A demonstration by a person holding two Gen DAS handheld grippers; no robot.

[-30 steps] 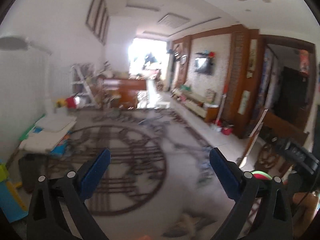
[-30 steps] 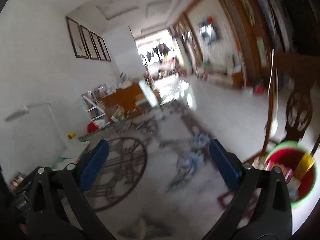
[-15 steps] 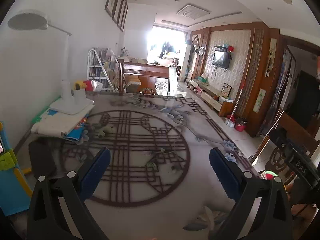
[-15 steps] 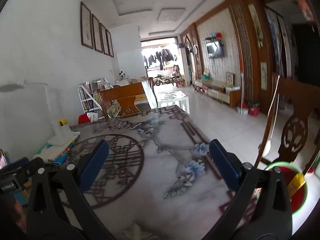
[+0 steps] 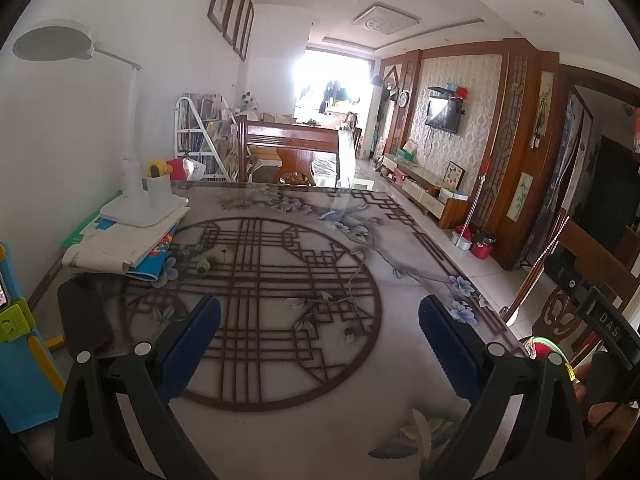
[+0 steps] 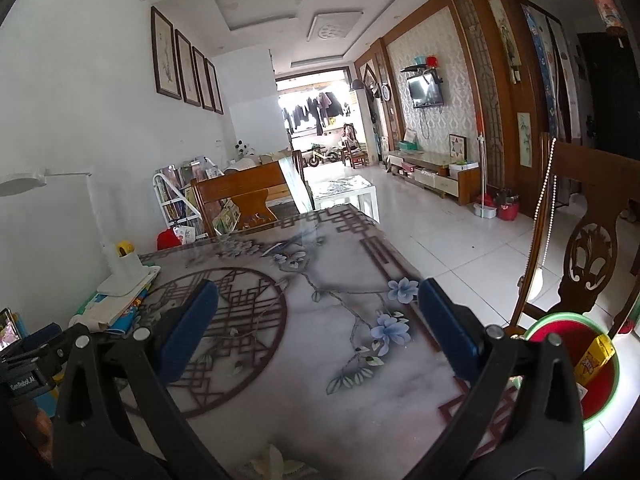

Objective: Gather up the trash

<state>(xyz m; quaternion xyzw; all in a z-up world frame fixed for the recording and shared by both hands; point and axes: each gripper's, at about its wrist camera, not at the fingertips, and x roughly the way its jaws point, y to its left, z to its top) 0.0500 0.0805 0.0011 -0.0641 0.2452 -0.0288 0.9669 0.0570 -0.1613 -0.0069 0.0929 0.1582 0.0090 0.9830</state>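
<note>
Glossy patterned table (image 5: 400, 364), wooden chair (image 6: 592, 248)

Right gripper (image 6: 318, 324) gaping — bin (image 6: 612, 368) apparently floor-level.

The left gripper (image 5: 320, 334) is level above the surface with its jaws spread wide and nothing between the blue pads (image 5: 192, 340). The right gripper (image 6: 318, 324) is likewise held level, jaws wide apart and empty. A hand (image 5: 600, 396) shows at the right edge of the left wrist view.
</note>
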